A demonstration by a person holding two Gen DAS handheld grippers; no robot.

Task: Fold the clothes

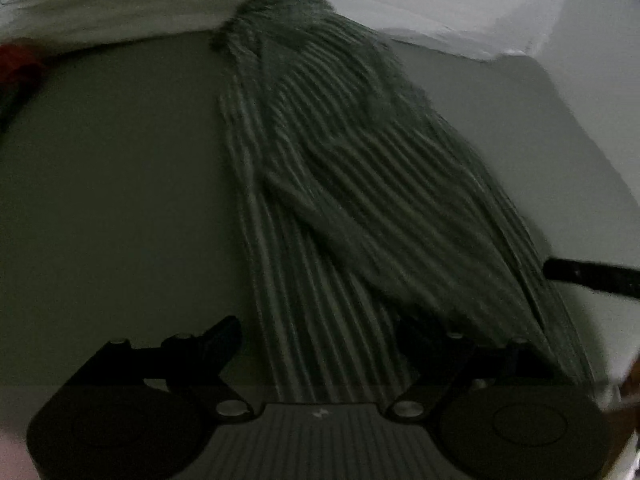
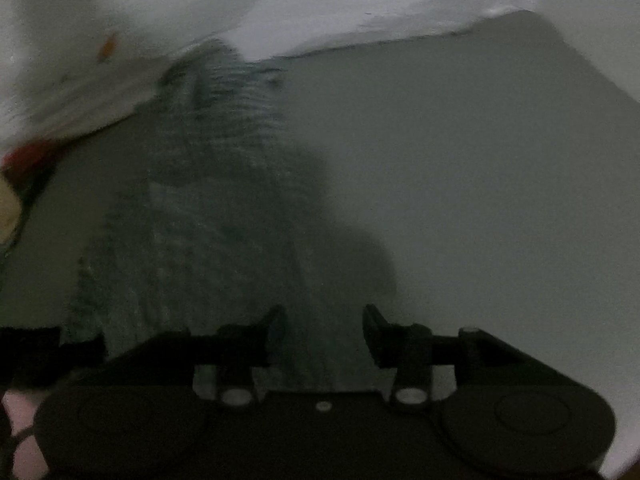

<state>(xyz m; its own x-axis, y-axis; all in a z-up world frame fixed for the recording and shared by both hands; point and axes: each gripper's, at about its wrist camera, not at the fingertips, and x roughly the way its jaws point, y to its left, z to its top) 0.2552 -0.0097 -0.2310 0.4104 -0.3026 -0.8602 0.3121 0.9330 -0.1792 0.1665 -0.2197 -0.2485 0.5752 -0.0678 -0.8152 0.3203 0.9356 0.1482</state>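
Note:
A dark grey garment with thin pale stripes [image 1: 340, 184] lies in a long, partly folded strip on a dull grey surface [image 1: 112, 200], running away from me toward the back. My left gripper [image 1: 320, 340] hovers over its near end, jaws wide apart, and the cloth passes under the gap without touching the pads. In the blurred right wrist view the same garment [image 2: 208, 216] lies left of centre. My right gripper [image 2: 324, 328] stands over its near right edge with a clear gap between the fingers and nothing pinched.
White fabric [image 1: 120, 4] is heaped along the back of the surface, also seen as white fabric [image 2: 360, 0]. A red object [image 1: 20, 64] sits at the far left. A black bar [image 1: 592, 276] reaches in from the right edge. Bare surface [image 2: 480, 200] spreads to the right.

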